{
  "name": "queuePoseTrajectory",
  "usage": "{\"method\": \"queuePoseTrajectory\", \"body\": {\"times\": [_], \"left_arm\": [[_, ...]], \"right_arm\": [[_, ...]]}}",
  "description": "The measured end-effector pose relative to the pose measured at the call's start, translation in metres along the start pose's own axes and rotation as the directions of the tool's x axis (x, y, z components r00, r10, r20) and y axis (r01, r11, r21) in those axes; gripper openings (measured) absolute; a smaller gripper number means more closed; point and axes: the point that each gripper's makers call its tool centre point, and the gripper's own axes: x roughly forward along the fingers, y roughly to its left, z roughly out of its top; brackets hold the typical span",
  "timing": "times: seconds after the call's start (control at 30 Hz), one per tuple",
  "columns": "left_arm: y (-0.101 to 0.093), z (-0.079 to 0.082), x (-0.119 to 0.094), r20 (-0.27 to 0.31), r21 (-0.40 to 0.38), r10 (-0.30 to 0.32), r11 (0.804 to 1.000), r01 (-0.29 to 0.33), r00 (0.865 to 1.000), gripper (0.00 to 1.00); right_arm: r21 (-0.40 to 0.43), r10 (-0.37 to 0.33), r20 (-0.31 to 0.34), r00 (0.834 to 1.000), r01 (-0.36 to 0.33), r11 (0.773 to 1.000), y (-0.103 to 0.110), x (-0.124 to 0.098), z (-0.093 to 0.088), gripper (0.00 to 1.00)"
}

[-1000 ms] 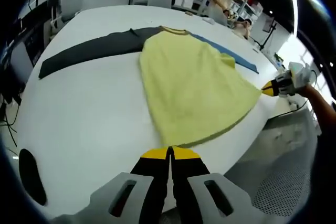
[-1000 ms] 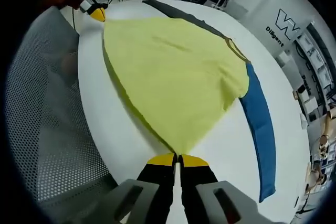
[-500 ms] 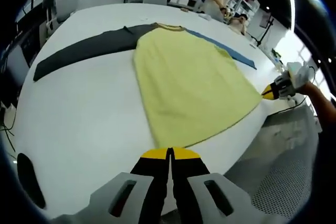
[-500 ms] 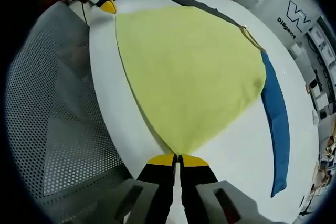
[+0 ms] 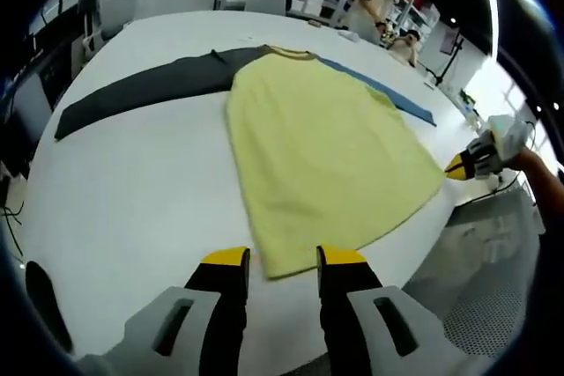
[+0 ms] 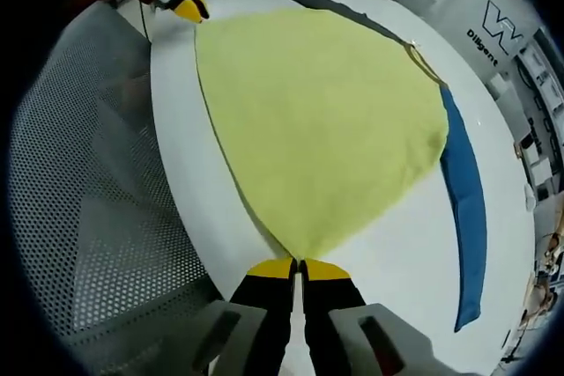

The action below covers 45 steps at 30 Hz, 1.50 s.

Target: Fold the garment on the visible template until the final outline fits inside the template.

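White table [image 5: 132, 182] ahead of left gripper [image 5: 282, 261], rounded edge near jaws. Shirt [image 5: 326, 156] lies flat on it: yellow body, dark sleeve [image 5: 141, 90] stretched left, blue sleeve [image 5: 388, 90] stretched right. Hem corner between left gripper's parted tips. Other hem corner at right gripper [image 6: 295, 269].

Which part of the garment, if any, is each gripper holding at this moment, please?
The right gripper is shut on a hem corner of the yellow garment. The left gripper is open, holding nothing.
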Motion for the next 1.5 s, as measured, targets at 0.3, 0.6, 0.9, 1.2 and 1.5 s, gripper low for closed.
{"method": "queuePoseTrajectory", "body": {"times": [0.3, 0.6, 0.9, 1.2, 1.5], "left_arm": [[0.000, 0.001, 0.007, -0.017, 0.001, 0.017, 1.000, -0.017, 1.000, 0.24], [0.007, -0.007, 0.011, -0.076, 0.033, 0.058, 0.998, -0.055, 0.995, 0.03], [0.006, -0.006, 0.005, -0.070, 0.021, 0.052, 0.998, -0.051, 0.996, 0.00], [0.000, -0.014, -0.010, -0.094, 0.093, 0.046, 0.995, -0.038, 0.994, 0.00], [-0.002, -0.028, -0.016, -0.122, 0.097, 0.037, 0.995, -0.025, 0.992, 0.00]], "right_arm": [[0.001, -0.001, 0.004, 1.000, 0.001, 1.000, -0.001, 0.000, 0.001, 0.00], [0.002, -0.002, 0.008, 1.000, 0.002, 1.000, -0.001, 0.000, 0.002, 0.00], [0.002, -0.004, 0.014, 1.000, 0.004, 1.000, -0.002, -0.001, 0.004, 0.00], [0.004, 0.015, 0.001, 1.000, -0.015, 1.000, 0.004, -0.001, 0.000, 0.00], [0.017, 0.046, -0.016, 0.999, -0.046, 0.999, 0.013, 0.000, -0.008, 0.00]]}}
